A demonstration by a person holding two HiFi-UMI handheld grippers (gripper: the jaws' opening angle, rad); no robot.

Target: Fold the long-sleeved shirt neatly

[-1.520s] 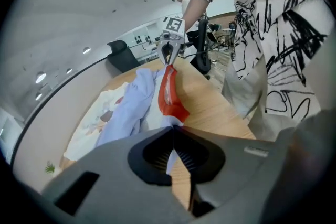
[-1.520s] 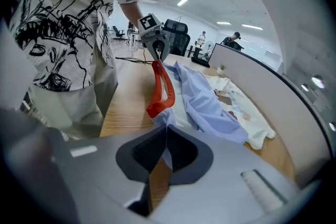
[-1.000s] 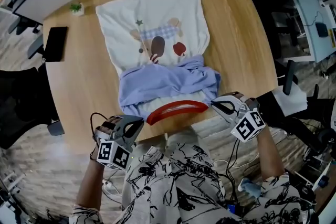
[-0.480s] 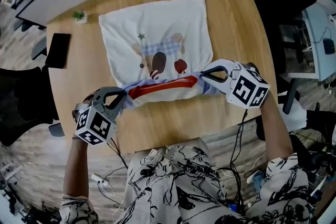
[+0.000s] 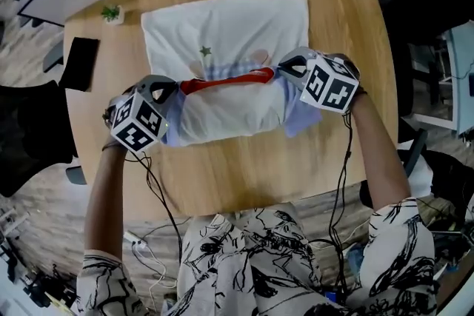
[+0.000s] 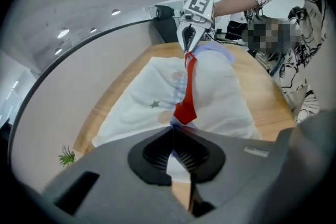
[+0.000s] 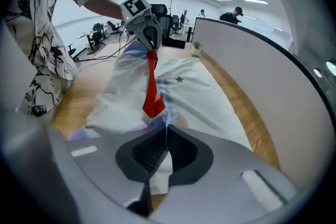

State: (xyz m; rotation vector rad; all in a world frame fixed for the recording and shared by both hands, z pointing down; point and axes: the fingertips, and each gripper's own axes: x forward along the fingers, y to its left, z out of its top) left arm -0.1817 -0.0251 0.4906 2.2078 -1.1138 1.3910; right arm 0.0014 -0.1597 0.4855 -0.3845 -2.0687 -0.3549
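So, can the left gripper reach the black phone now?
Probably not yet: the left gripper is shut on the shirt. Otherwise nothing stands between it and the black phone.

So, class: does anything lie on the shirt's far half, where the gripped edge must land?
Nothing visible does. The left gripper and right gripper are shut on the shirt at its red collar; the plant and phone sit off it.

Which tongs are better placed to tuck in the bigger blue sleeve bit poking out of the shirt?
Right, probably. The blue sleeve sticks out just beside the right tongs; the left tongs sit across the shirt. Both grip the red collar, so release first.
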